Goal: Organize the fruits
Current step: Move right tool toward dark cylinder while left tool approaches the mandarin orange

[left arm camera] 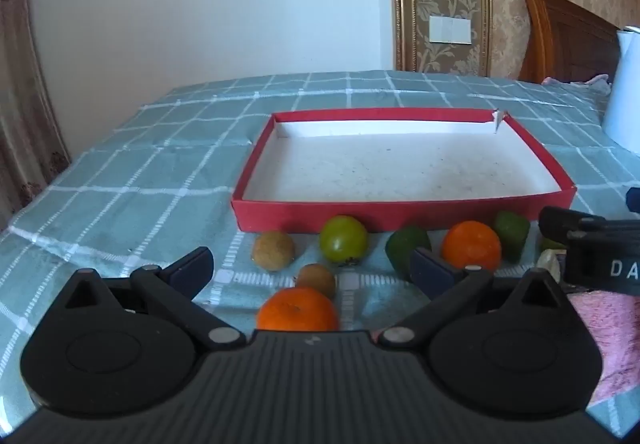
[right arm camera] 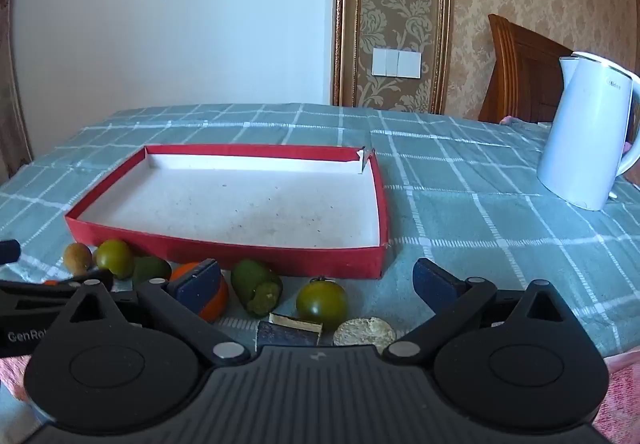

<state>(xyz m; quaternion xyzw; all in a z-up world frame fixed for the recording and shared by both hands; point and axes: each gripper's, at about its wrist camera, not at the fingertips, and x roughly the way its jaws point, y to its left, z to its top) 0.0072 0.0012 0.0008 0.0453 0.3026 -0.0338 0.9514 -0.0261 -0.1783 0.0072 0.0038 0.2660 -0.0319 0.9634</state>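
Note:
A shallow red box (left arm camera: 304,215) with a white inside stands empty on the checked cloth; it also shows in the right wrist view (right arm camera: 224,250). Fruits lie in front of it: two oranges (left arm camera: 298,310) (left arm camera: 471,246), two brown kiwis (left arm camera: 273,250) (left arm camera: 317,279), a green tomato (left arm camera: 343,240) and green pieces (left arm camera: 406,250). My left gripper (left arm camera: 312,270) is open and empty, just above the near orange. My right gripper (right arm camera: 316,284) is open and empty over another green tomato (right arm camera: 322,300), a green piece (right arm camera: 258,286) and a cracker (right arm camera: 364,332).
A white electric kettle (right arm camera: 586,131) stands at the right on the cloth. A dark block (right arm camera: 290,332) lies near the cracker. A pink towel (left arm camera: 608,328) lies at the near right. A wooden headboard (right arm camera: 520,71) and the wall lie behind the table.

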